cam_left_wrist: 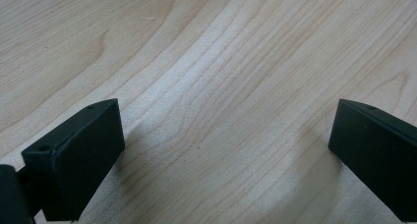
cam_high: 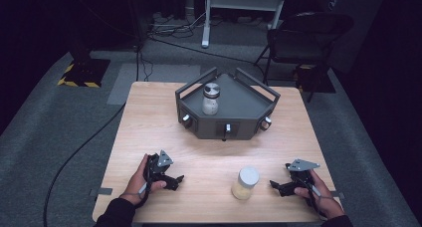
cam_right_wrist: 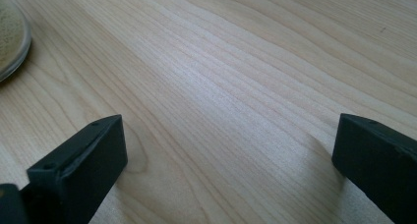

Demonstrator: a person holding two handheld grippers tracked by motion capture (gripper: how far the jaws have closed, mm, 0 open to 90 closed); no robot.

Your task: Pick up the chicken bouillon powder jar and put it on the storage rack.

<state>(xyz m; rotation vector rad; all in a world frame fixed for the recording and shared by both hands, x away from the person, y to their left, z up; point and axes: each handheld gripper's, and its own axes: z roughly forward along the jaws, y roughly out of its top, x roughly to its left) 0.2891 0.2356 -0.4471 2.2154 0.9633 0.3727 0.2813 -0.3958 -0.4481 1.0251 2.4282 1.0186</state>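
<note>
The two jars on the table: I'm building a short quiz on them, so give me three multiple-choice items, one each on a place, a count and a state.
1. Where does the white-lidded jar stand?
A. on the grey tray
B. on the bare table, nearer the right gripper
C. between the left gripper's jaws

2. How many jars stand on the grey tray?
A. none
B. one
C. two

3. How are the two grippers?
A. both open
B. both shut
C. one shut on a jar

Answers:
1. B: it sits on the wood close to the right gripper.
2. B: the metal-lidded jar alone.
3. A: the left gripper and the right both have jaws spread over bare wood.
</note>
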